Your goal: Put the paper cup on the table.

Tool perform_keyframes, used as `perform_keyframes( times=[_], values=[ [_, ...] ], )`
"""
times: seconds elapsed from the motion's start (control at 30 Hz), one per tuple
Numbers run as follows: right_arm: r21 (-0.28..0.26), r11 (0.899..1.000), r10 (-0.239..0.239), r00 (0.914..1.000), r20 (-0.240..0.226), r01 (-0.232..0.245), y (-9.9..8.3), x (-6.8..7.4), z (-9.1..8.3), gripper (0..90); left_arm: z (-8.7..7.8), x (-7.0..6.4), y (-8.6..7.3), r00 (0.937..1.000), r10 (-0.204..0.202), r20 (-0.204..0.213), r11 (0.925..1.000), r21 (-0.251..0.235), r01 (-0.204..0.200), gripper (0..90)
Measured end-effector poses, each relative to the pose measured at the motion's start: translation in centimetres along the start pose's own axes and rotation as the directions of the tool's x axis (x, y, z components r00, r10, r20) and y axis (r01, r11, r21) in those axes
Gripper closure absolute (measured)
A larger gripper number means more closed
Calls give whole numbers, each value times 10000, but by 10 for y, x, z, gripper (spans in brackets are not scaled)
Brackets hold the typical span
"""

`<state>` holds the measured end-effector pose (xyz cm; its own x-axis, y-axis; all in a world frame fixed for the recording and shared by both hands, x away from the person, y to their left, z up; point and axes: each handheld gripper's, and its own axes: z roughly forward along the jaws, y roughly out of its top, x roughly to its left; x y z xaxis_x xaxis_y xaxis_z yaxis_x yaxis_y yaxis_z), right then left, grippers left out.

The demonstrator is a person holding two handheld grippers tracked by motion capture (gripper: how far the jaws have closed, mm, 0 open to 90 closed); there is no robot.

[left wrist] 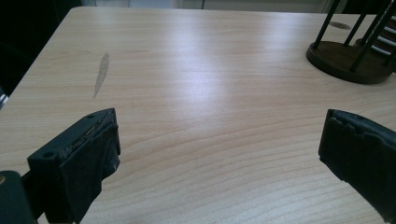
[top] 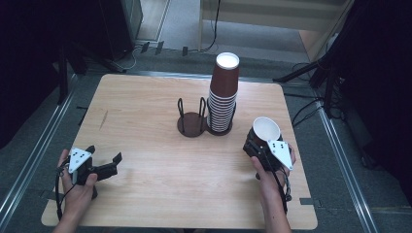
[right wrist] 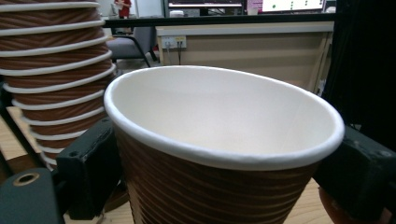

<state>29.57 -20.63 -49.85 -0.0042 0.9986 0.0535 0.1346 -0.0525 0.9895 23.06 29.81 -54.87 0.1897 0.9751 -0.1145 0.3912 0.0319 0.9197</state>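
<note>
On the table's right side, right hand-held gripper (top: 260,141) is pinching a brown paper cup (top: 266,130), mouth up, tilted
Left hand-held gripper (top: 103,160) is resting low at the table (top: 145,121) near-left, jaws spread wide, gripping nothing; cup stack (top: 223,92) is standing in a wire holder (top: 192,121) mid-table, beside the held cup

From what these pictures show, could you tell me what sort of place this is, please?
Probably a lab or office recording space: a wooden table on grey flooring, black stand legs and cables around it, and a desk with monitors behind.
</note>
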Motion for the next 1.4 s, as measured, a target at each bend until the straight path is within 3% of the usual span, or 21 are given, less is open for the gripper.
perform_keyframes(
  times=[0.07,0.2,0.47,0.7,1.03,1.23,1.4],
  values=[
    [113,9999,111,9999,23,-111,-2,-1,2,99,-1,0,0,10000,-21,37,10000,12,21,0],
    [306,9995,-93,9982,589,75,-5,-1,6,99,-1,0,-1,10000,33,-52,10000,-5,-34,0],
    [307,9995,8,9967,814,-33,-3,-3,21,98,2,-1,-1,10000,34,-87,10000,-45,-34,0],
    [36,9999,-155,9962,858,152,-7,-3,38,94,1,0,-1,10000,-35,-31,10000,-43,35,0],
    [-307,9987,-385,9973,632,405,-15,-6,48,91,1,0,-1,10000,-82,17,10000,-26,82,0],
    [-1,9946,-1037,9926,633,1039,-21,-3,54,89,1,0,-1,9999,-119,67,9999,-44,119,0],
    [177,9925,-1219,9895,770,1209,-25,-6,57,88,0,1,-1,9999,-140,97,9999,-63,141,0]
  ],
)
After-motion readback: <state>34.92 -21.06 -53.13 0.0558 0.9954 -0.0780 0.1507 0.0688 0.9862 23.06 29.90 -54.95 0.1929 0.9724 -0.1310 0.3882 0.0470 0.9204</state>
